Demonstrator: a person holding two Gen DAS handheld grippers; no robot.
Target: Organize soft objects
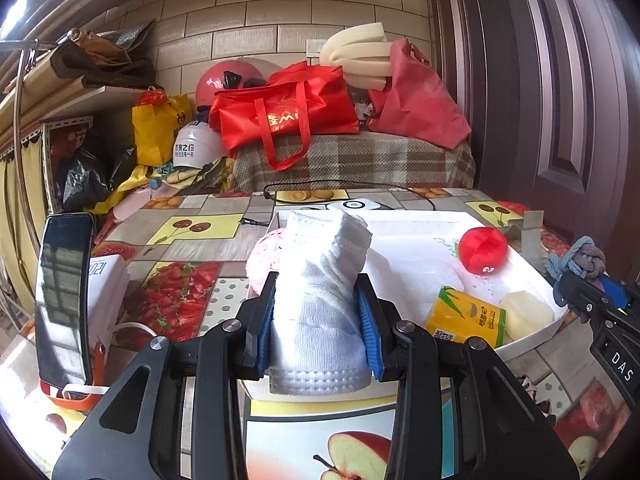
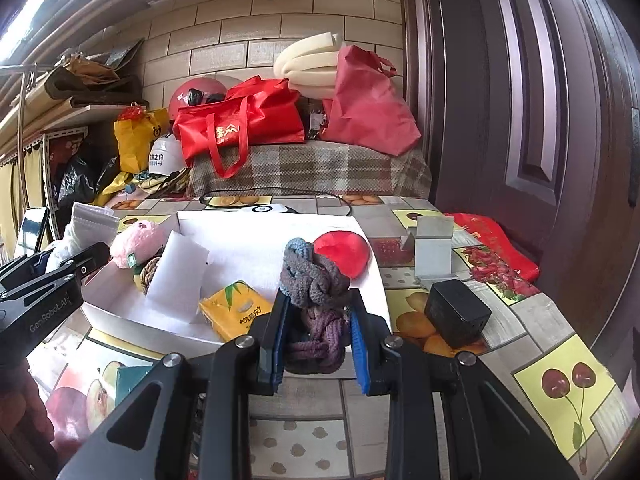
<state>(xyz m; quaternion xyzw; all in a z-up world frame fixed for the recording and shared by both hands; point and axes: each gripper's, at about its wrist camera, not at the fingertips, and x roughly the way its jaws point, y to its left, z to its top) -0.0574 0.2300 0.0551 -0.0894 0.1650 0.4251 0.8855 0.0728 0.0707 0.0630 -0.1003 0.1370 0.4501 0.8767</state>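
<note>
My left gripper point(image 1: 318, 308) is shut on a rolled white towel point(image 1: 320, 280) and holds it upright over the left edge of the white tray point(image 1: 532, 336). My right gripper point(image 2: 318, 320) is shut on a knotted grey-purple knit cloth point(image 2: 316, 280) at the tray's near edge point(image 2: 120, 316). The tray holds a red plush ball point(image 1: 482, 249), a yellow tissue pack point(image 1: 466, 316), a pale sponge point(image 1: 526, 314) and a white foam sheet point(image 2: 176, 276). A pink plush toy point(image 2: 134, 242) lies at the tray's left side. The right gripper also shows in the left wrist view point(image 1: 588, 292).
A phone point(image 1: 62, 300) stands on a holder at the left. A black charger block point(image 2: 456, 316) and a grey metal bracket point(image 2: 432, 248) sit right of the tray. A cable point(image 1: 340, 184) lies behind it. Red bags point(image 1: 284, 116) are piled on a plaid-covered bench beyond the table.
</note>
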